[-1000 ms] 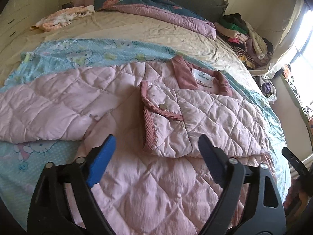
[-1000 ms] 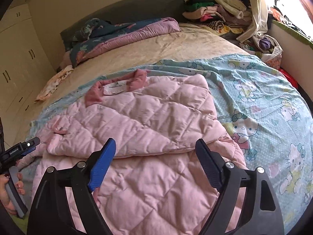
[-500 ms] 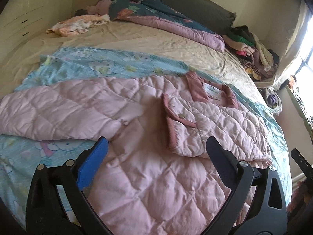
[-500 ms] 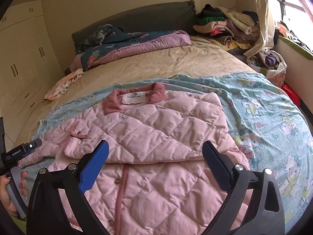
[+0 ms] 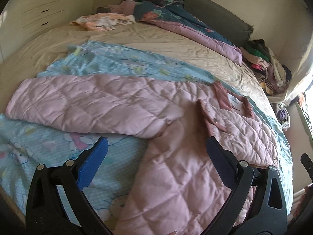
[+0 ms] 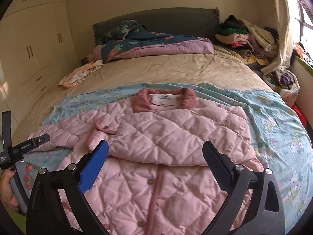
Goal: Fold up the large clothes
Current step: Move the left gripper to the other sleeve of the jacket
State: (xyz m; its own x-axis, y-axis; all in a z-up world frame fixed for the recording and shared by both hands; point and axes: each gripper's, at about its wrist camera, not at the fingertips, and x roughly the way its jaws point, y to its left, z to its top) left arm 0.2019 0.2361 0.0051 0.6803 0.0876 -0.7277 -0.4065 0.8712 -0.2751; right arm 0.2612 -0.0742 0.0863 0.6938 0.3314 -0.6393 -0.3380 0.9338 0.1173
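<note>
Gaping, empty: left tongs (image 5: 155, 150), right tongs (image 6: 155, 152).

Bed (image 6: 176, 68) served as the landmark, covered by a tan sheet. A light blue cartoon-print blanket (image 6: 273, 117) lay across its near half. At the head end, against the dark headboard (image 6: 156, 19), lay a bunched navy floral quilt (image 6: 140, 39) with a mauve underside. A small peach-and-white garment (image 6: 78, 76) lay crumpled near the bed's left edge. A heap of mixed clothes (image 6: 248, 37) was piled at the right head corner. Cream wardrobes (image 6: 33, 49) stood left of the bed.
</note>
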